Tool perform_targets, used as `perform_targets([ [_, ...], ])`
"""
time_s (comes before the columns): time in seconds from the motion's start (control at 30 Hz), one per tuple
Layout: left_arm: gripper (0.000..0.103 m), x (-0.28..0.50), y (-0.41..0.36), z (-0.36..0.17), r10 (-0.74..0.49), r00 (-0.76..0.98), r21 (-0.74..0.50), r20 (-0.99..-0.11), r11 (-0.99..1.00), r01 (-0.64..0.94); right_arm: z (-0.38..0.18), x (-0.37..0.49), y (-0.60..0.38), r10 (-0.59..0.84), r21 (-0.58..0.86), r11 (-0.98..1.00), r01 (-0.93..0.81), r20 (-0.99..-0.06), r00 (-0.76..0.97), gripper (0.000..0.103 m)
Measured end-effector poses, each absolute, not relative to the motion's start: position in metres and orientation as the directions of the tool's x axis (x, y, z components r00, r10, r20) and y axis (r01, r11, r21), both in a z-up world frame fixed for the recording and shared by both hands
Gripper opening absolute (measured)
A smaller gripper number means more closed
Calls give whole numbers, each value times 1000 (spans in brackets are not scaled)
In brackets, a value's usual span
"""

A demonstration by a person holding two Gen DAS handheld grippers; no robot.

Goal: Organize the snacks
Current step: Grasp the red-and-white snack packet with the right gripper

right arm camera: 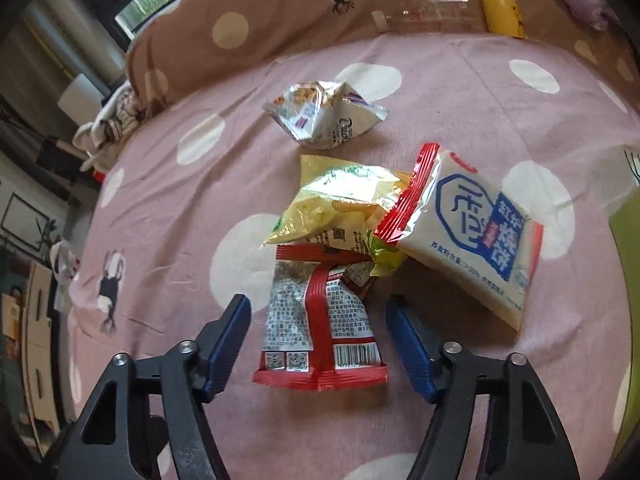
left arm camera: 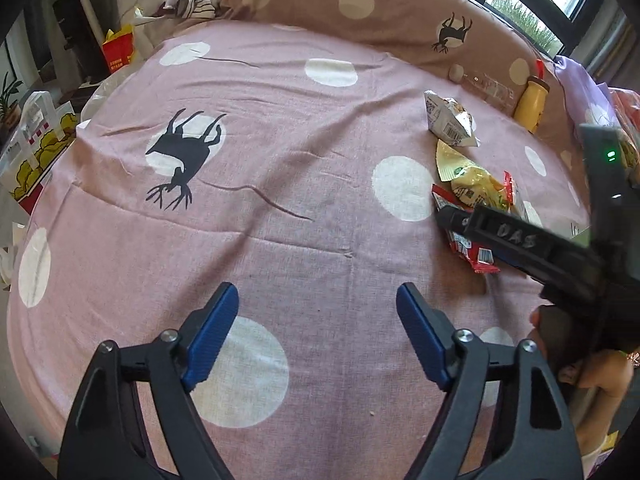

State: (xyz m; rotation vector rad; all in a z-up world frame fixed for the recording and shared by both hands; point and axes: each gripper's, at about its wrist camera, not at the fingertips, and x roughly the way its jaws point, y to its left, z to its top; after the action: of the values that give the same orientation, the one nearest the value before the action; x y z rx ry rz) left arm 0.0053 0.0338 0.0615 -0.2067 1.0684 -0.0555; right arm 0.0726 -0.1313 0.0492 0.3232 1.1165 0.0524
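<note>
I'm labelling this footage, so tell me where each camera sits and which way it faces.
Left wrist: on the left gripper, angled down at bare pink polka-dot bedsheet; its open blue-padded jaws show, also the right gripper and a hand.
Right wrist: on the right gripper, angled down at the snacks; its open jaws straddle the red-and-white snack packet.
Shared: that packet, yellow crinkled bag, silver foil packet, yellow bottle.

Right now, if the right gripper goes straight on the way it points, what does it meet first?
Most likely the red-edged snack packet with barcodes, which lies between the open right gripper fingers; its pads seem not to press it yet. Depth is unclear.
</note>
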Motion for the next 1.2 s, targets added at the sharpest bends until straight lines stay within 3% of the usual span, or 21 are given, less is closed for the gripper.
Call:
perform_targets([
  [0.07,81,6,36,62,-142,484,-195,-863,979,-60,52,69,-130,214,284,955,91,-864,455,54],
  [0.17,75,7,41,62,-137,483,-196,-865,978,-73,54,58,-135,286,355,931,86,-856,432,51],
  [0.47,71,4,47,66,-166,482,-241,-860,966,-98,64,8,-120,338,361,932,4,-876,343,50],
  [0.57,65,3,46,67,-187,476,-263,-859,960,-97,57,1,-121,353,381,924,32,-881,314,53],
  [0.63,52,2,44,67,-214,465,-285,-859,955,-86,61,-5,-127,361,398,916,49,-870,336,53],
  [0.73,46,-1,42,66,-278,450,-342,-849,937,-67,70,-9,-140,361,417,906,74,-851,381,54],
  [1.03,46,-3,12,57,-435,363,-453,-824,891,39,69,-6,-168,480,580,805,128,-762,435,54],
  [1.2,46,-2,-6,41,-510,263,-513,-819,856,65,58,-3,-157,490,576,806,139,-779,391,53],
])
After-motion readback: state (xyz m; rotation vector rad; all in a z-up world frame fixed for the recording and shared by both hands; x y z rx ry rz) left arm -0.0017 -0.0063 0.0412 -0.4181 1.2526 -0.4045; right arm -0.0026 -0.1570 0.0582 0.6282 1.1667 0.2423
